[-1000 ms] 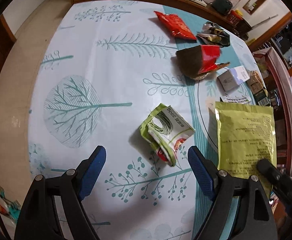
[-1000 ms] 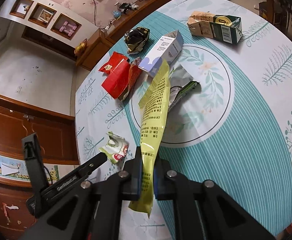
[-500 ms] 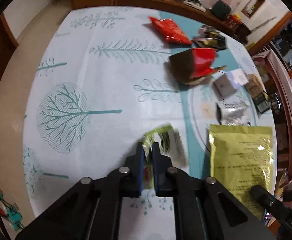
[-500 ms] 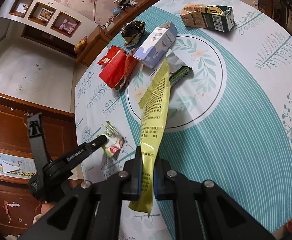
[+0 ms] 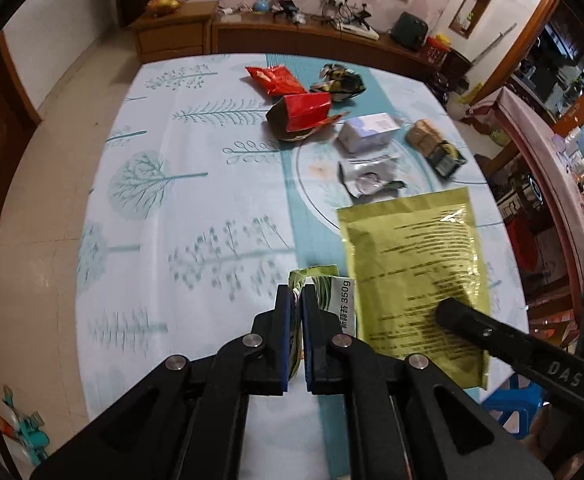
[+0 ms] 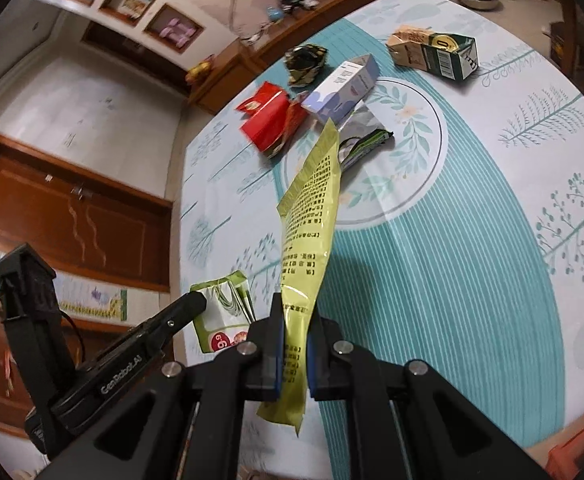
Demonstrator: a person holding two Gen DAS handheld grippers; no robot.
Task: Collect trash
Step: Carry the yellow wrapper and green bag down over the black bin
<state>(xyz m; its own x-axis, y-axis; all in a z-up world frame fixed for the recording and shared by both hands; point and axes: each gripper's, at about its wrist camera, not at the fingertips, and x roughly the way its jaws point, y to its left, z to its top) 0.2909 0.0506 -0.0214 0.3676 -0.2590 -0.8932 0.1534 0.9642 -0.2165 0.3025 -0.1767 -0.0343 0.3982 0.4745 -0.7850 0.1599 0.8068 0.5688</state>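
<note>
My left gripper (image 5: 296, 300) is shut on a small green and white food packet (image 5: 332, 292) and holds it above the table's near edge; the packet also shows in the right wrist view (image 6: 223, 312). My right gripper (image 6: 294, 320) is shut on a large yellow-green foil bag (image 6: 312, 216), held edge-on above the table; the bag also shows flat-on in the left wrist view (image 5: 416, 280), just right of the packet.
On the patterned tablecloth (image 5: 195, 184) lie a red wrapper (image 5: 275, 80), a red carton (image 5: 300, 116), crumpled dark foil (image 5: 340, 82), a white box (image 5: 368, 132), a silver wrapper (image 5: 368, 180) and a brown-green carton (image 6: 432, 56). A wooden cabinet (image 5: 292, 36) stands behind.
My left gripper closed on the green and white packet and lifted it off the table toward me. My right gripper kept hold of the yellow-green bag and drew back a little.
</note>
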